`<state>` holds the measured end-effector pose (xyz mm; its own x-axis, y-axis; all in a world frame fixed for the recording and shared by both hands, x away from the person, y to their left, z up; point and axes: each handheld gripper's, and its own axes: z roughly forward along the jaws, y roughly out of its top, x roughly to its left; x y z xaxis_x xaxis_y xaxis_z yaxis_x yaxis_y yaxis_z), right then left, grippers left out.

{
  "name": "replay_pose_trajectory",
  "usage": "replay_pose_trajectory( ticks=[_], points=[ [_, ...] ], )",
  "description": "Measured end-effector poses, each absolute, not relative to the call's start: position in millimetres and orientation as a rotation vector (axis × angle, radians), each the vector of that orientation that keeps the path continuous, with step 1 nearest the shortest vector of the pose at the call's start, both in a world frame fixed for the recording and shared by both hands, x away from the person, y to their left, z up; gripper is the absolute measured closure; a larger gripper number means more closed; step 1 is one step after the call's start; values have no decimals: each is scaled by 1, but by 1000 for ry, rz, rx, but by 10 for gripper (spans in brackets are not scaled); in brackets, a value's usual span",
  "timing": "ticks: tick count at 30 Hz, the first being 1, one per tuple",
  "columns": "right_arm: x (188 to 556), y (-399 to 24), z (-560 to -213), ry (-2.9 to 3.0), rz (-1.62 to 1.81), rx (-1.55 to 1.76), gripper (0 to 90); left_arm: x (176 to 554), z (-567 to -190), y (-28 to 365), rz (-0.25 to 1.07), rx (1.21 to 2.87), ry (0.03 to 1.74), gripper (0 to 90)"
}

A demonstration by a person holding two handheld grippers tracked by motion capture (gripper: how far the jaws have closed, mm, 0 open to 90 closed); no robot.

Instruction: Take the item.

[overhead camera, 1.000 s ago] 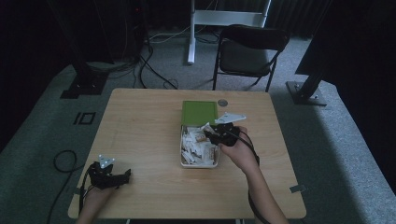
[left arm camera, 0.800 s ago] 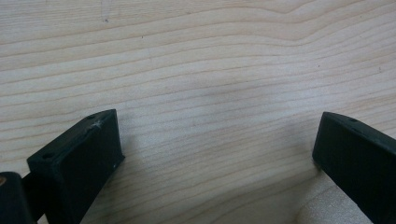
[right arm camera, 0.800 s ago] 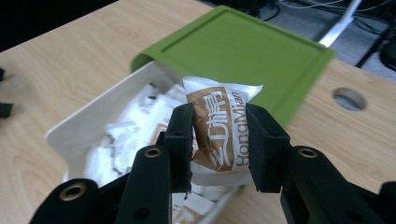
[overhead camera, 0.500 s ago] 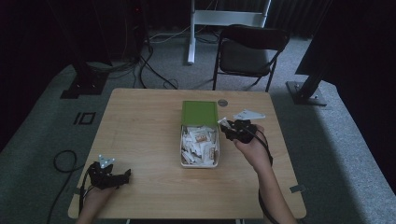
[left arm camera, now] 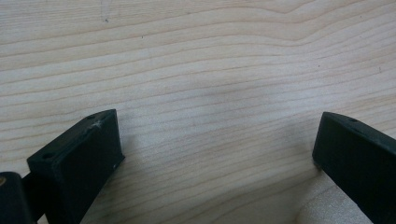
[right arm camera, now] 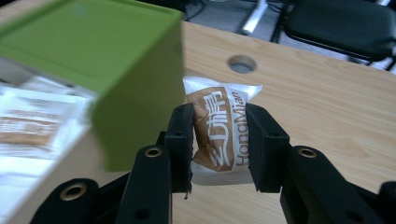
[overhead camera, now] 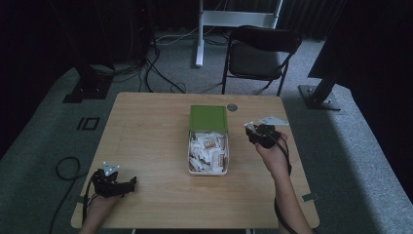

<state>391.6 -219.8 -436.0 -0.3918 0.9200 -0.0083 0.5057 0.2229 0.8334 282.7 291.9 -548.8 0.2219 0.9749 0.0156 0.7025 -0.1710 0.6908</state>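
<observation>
High view: chair behind table

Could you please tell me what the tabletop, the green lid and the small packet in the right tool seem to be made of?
Pale wooden tabletop: wood or wood-look laminate, matt, with clear grain lines. Green box lid: probably plastic, smooth and evenly coloured. Small white-and-brown printed packet, pinched in the right tool: thin glossy film, likely plastic, creased where squeezed.

Black folding chair behind table; cables on grey carpet; white stand, possibly desk leg.
</observation>
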Motion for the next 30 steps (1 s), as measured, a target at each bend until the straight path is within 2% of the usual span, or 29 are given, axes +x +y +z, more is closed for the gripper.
replay_pose_trajectory(
  ticks=[30],
  points=[
    [438, -253, -515, 1840, 893, 1581, 649, 283, -549, 292, 636, 1943, 1541, 21]
  ],
)
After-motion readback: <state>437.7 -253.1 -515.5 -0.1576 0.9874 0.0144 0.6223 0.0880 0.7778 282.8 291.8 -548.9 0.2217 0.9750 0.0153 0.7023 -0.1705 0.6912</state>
